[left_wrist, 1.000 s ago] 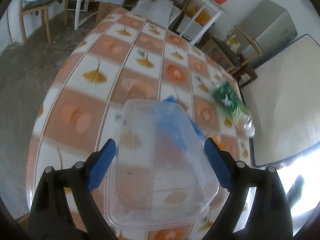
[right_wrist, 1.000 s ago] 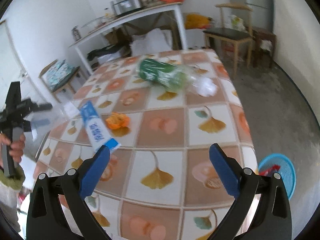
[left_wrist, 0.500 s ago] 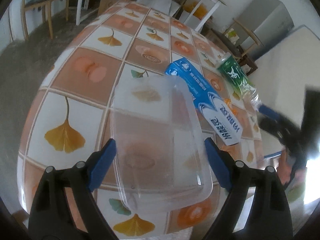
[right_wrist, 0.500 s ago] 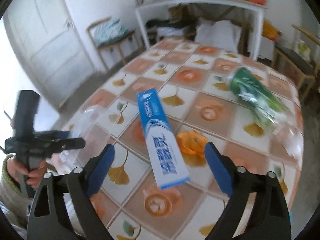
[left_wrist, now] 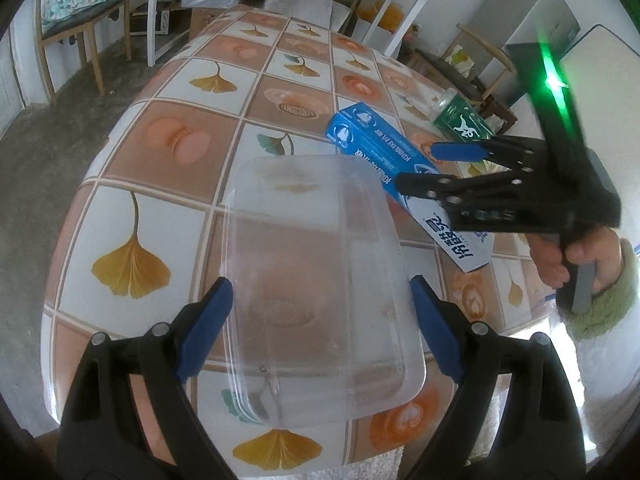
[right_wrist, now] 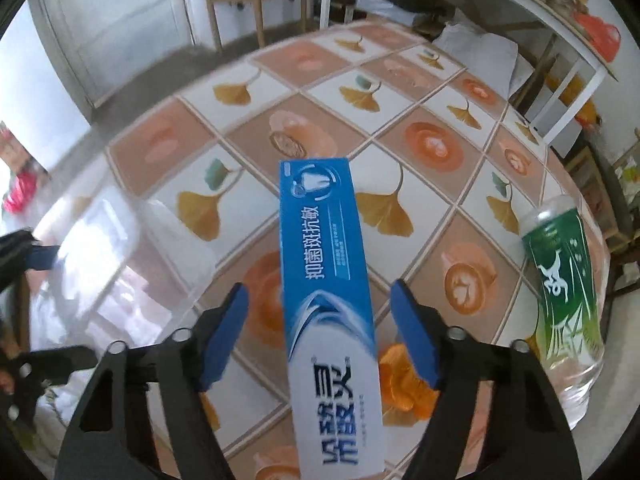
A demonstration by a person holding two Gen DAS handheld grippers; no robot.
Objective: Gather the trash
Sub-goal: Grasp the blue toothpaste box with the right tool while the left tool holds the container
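Observation:
A clear plastic container [left_wrist: 320, 280] lies on the tiled tablecloth [left_wrist: 160, 144] between the open fingers of my left gripper [left_wrist: 320, 312]; it also shows blurred in the right wrist view [right_wrist: 120, 264]. A blue and white toothpaste box [right_wrist: 328, 300] lies between the open fingers of my right gripper [right_wrist: 320, 320], with gaps on both sides; it also shows in the left wrist view [left_wrist: 404, 176]. My right gripper [left_wrist: 440, 164] hovers over the box there. Orange peel [right_wrist: 404, 380] lies beside the box. A green-labelled plastic bottle [right_wrist: 560, 292] lies at the right.
The tablecloth's near edge [left_wrist: 320, 464] is close to my left gripper. A wooden chair [left_wrist: 80, 12] stands at the far left. A white shelf table [right_wrist: 560, 40] with clutter stands behind. Another chair [left_wrist: 476, 76] stands beyond the bottle [left_wrist: 460, 120].
My right gripper has swung in over the toothpaste box and now straddles it. My left gripper has stayed around the clear container, lower and closer to the table.

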